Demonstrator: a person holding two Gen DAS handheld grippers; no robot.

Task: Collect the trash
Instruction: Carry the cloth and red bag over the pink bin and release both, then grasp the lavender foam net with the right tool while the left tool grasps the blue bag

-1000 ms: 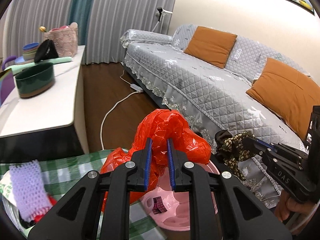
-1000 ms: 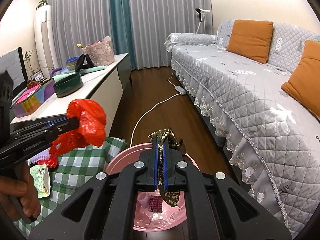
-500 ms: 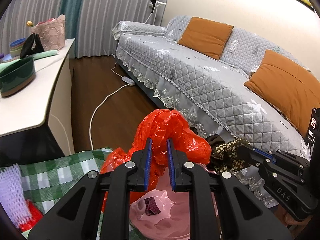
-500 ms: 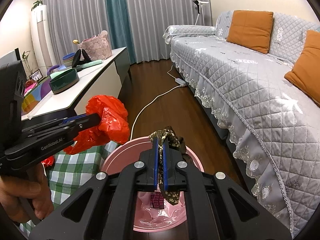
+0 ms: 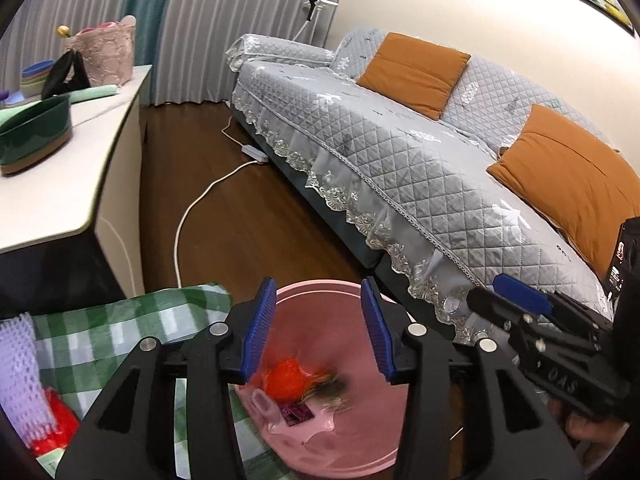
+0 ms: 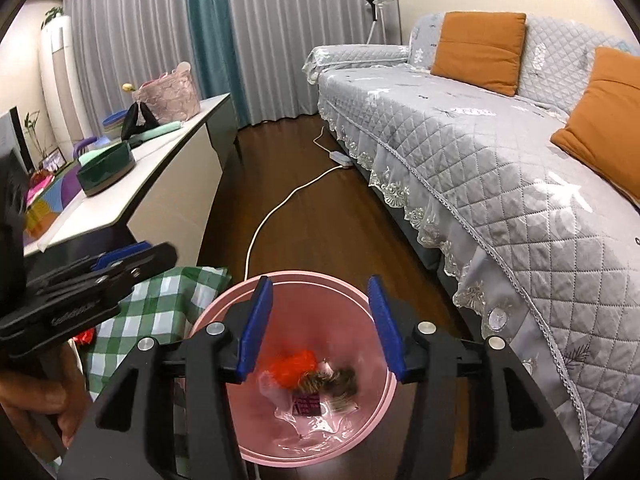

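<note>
A pink bin (image 5: 320,296) (image 6: 304,280) stands on the floor below both grippers. Inside it lie a red plastic bag (image 5: 286,378) (image 6: 292,364), a dark patterned scrap (image 5: 332,388) (image 6: 340,384) and a small purple wrapper (image 5: 298,414) (image 6: 306,404). My left gripper (image 5: 318,330) is open and empty above the bin. My right gripper (image 6: 320,322) is open and empty above it too. The right gripper also shows at the right of the left wrist view (image 5: 516,300), the left gripper at the left of the right wrist view (image 6: 120,260).
A green checked cloth (image 5: 120,328) (image 6: 160,304) covers a table left of the bin, with a purple mesh piece (image 5: 20,360) and red trash (image 5: 52,428). A white cabinet (image 5: 80,184) stands at left, a grey sofa (image 5: 400,152) at right, a white cable (image 5: 200,208) on the floor.
Both grippers opened. The red bag left my left gripper and the patterned scrap left my right gripper; both now lie in the pink bin.
</note>
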